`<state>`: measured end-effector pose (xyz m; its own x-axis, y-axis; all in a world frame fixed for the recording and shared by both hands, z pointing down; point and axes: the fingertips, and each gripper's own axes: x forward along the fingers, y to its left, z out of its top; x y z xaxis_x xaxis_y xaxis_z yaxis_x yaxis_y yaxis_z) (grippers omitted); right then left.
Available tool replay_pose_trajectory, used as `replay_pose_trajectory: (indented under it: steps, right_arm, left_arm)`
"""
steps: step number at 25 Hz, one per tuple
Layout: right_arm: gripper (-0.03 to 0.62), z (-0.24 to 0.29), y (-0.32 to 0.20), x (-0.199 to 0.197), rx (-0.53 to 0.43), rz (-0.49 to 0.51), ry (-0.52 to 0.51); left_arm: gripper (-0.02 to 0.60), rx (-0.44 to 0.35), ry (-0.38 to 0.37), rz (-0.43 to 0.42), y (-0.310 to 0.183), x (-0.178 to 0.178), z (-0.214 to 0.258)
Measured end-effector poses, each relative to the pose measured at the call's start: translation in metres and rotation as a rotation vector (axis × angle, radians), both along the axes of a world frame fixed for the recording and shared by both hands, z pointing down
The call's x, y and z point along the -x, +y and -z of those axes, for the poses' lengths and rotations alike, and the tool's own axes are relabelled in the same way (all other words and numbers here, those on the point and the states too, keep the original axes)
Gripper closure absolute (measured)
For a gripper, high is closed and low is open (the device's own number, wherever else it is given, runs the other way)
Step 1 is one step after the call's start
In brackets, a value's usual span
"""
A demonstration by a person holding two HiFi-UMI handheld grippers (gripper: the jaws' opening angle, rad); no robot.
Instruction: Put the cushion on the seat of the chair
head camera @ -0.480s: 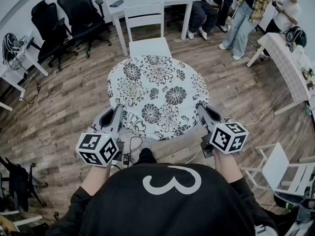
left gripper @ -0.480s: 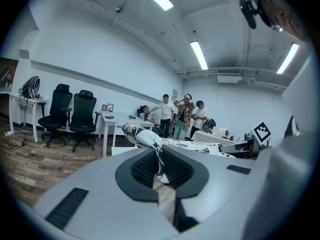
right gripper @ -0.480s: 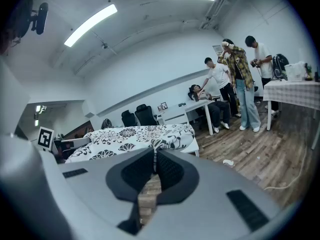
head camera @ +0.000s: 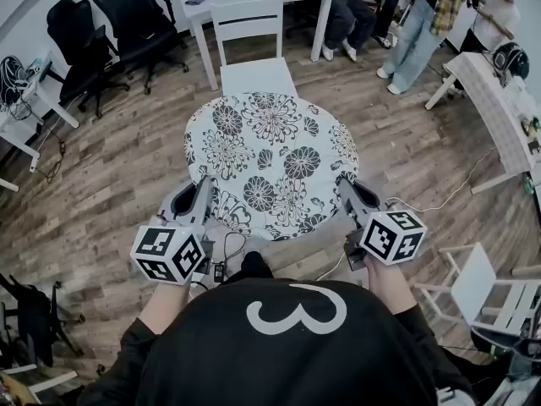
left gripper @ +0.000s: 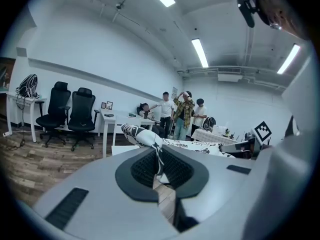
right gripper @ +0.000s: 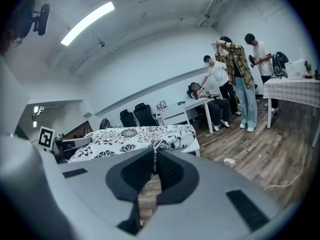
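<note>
Wood floor (head camera: 101,193) lies beneath the floral cushion (head camera: 270,159), held up just short of the white chair (head camera: 258,79). The left hand-held gripper (head camera: 203,189) is clamped on its near-left rim, the right hand-held gripper (head camera: 345,186) on its near-right. It looks soft, light and saggy, so two spread edge grips suit it.

Wood-plank floor (head camera: 101,193); black office chairs (head camera: 131,15) (two, by white wall (left gripper: 100,49)); ceiling strip lights (left gripper: 202,53).

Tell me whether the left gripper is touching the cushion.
Touching. The left gripper view shows the left gripper with its jaws shut on a fold of the cushion at its edge.
</note>
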<state>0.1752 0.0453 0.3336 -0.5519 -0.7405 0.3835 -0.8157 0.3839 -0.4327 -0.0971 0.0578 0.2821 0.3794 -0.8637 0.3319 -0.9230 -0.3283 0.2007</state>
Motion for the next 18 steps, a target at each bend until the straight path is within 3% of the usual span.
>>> replay_pose_trajectory:
  steps: [9,18]
  right_arm:
    - [0.577,-0.031,-0.048,0.024,0.062,-0.034,-0.037]
    - [0.577,-0.036,-0.050,0.028,0.070,-0.065,-0.037]
  left_arm:
    - [0.558,0.044,0.016,-0.037,-0.059,0.022,-0.031]
    - [0.558,0.044,0.019,-0.075,-0.069,0.026,-0.035]
